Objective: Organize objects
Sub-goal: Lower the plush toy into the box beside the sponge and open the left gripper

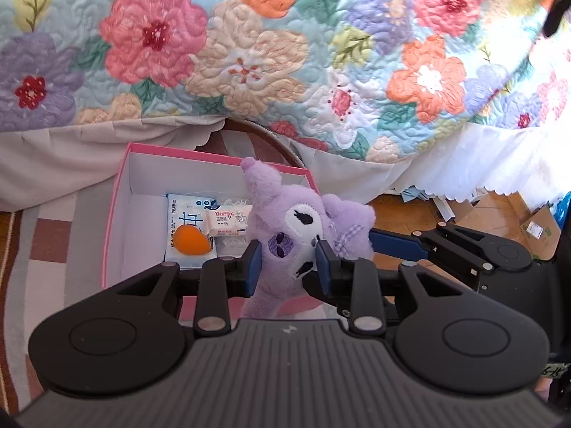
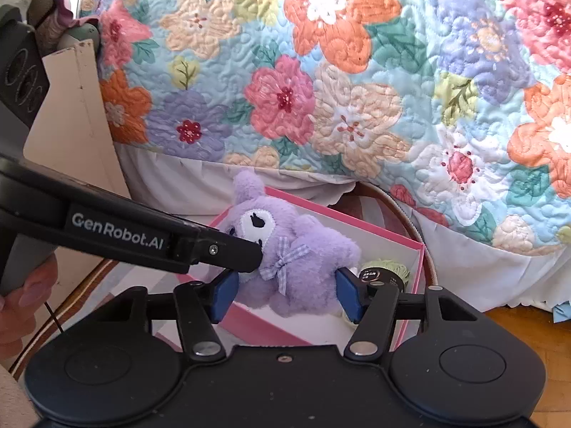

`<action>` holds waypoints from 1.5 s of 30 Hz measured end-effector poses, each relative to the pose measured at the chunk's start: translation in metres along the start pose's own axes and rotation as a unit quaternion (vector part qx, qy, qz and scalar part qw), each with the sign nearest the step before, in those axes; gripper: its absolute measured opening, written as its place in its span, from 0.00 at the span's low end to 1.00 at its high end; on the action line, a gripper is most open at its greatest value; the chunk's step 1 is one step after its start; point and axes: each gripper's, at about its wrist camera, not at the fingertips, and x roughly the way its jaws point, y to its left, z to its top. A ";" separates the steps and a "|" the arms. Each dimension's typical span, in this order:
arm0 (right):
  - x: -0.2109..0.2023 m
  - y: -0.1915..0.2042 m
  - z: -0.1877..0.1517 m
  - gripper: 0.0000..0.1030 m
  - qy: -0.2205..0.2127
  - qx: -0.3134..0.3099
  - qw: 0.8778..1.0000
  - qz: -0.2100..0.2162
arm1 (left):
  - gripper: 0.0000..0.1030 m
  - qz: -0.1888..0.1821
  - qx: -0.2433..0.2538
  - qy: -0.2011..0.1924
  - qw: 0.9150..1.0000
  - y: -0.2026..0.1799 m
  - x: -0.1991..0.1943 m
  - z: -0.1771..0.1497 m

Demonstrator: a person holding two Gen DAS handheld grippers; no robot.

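Observation:
A purple plush toy [image 1: 285, 214] with a white face and a checked bow hangs over an open pink box [image 1: 117, 192]. My left gripper [image 1: 289, 265] is shut on the toy's head, blue pads pressing both sides. My right gripper [image 2: 285, 294] has its pads against either side of the toy's body [image 2: 307, 260], over the box's near rim [image 2: 249, 324]. The left gripper's fingers [image 2: 228, 249] reach in from the left in the right wrist view. Inside the box lie an orange egg-shaped sponge [image 1: 189, 242], tissue packs [image 1: 228, 219] and a green yarn ball [image 2: 389, 271].
A floral quilt [image 1: 249, 53] drapes over a bed right behind the box. The box stands on a striped rug [image 1: 46, 246]. Wooden floor with cardboard boxes [image 1: 539, 228] lies to the right. A person's hand [image 2: 21, 303] holds the left gripper beside a pale board [image 2: 71, 125].

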 end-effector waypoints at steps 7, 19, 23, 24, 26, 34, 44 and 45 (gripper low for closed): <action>0.027 -0.018 0.002 0.55 0.022 -0.001 1.000 0.008 | 0.29 -0.001 -0.009 0.013 1.000 0.013 0.033 0.008; 0.094 -0.049 -0.014 0.52 0.082 0.035 0.995 0.045 | 0.29 0.009 -0.032 0.052 0.998 0.046 0.097 0.001; 0.106 -0.058 -0.020 0.52 0.100 0.056 0.992 0.061 | 0.29 0.014 -0.026 0.062 0.998 0.049 0.109 -0.004; 0.109 -0.060 -0.022 0.52 0.104 0.061 0.991 0.063 | 0.29 0.016 -0.024 0.063 0.998 0.049 0.112 -0.005; 0.115 -0.063 -0.025 0.52 0.111 0.070 0.989 0.064 | 0.29 0.021 -0.021 0.062 0.998 0.049 0.117 -0.007; 0.137 -0.070 -0.033 0.48 0.131 0.070 0.987 0.061 | 0.29 0.036 -0.006 0.066 0.997 0.050 0.135 -0.015; 0.167 -0.078 -0.043 0.40 0.171 0.081 0.979 0.071 | 0.29 0.061 -0.007 0.080 0.995 0.058 0.154 -0.021; 0.170 -0.078 -0.043 0.40 0.173 0.083 0.979 0.073 | 0.29 0.062 -0.011 0.082 0.995 0.061 0.155 -0.021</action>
